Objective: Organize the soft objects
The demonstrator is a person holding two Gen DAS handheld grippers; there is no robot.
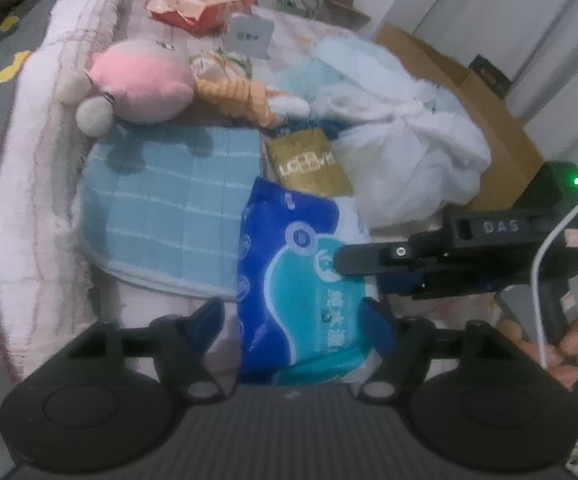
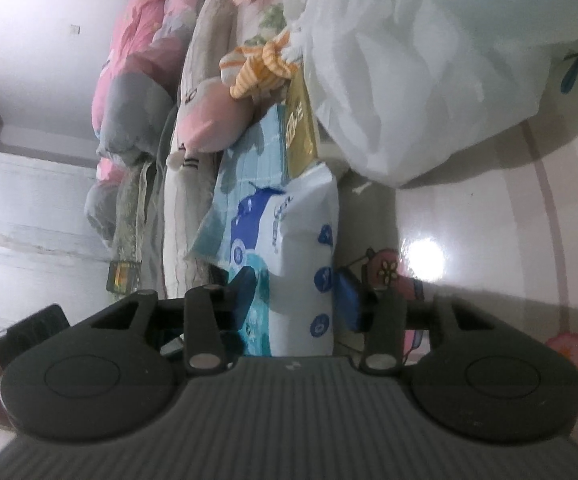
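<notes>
A blue and white soft plastic pack lies on the bed in front of a light blue checked folded cloth. My left gripper has a finger on each side of the pack's near end. My right gripper comes in from the right, turned on its side, and is shut on the pack's right edge. In the right wrist view the pack sits between my right gripper's fingers. A pink plush and an orange striped plush lie behind the cloth.
A gold box lies beside the cloth. A white bundled bag sits to the right, with a cardboard box behind it. A red packet lies at the back of the bed. A quilt roll borders the left.
</notes>
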